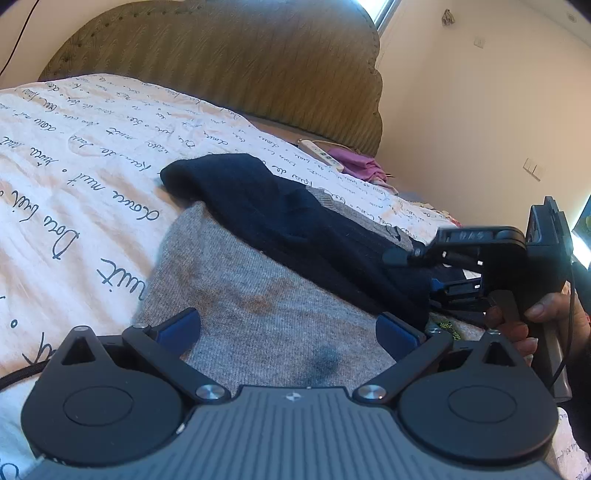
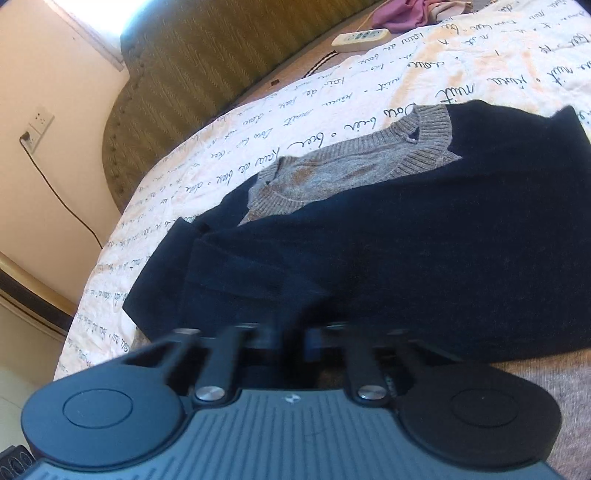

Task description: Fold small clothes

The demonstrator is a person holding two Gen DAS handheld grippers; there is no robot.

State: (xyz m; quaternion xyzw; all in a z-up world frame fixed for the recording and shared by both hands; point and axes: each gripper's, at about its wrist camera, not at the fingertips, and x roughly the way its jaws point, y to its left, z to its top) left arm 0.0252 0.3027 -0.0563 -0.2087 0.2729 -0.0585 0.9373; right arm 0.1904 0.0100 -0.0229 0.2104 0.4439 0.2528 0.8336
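A small grey knit sweater (image 1: 258, 317) with navy sleeves lies flat on the bed. Its ribbed grey collar (image 2: 424, 140) points toward the headboard. A navy sleeve (image 1: 280, 218) is folded across the chest, and more navy fabric (image 2: 406, 258) covers most of the body in the right wrist view. My left gripper (image 1: 288, 332) hovers open just over the grey lower body, nothing between its blue pads (image 1: 177, 328). My right gripper (image 2: 284, 338) has its fingers drawn together at the navy sleeve's near edge. From the left wrist it shows as the right gripper (image 1: 395, 256) held by a hand (image 1: 532, 317).
The white bedsheet (image 1: 74, 177) with black script writing spreads all around the sweater. An olive padded headboard (image 1: 229, 66) stands behind. A white power strip (image 2: 360, 37) and a pink garment (image 2: 402, 14) lie near it. A wall socket (image 2: 37, 127) with a cable is at left.
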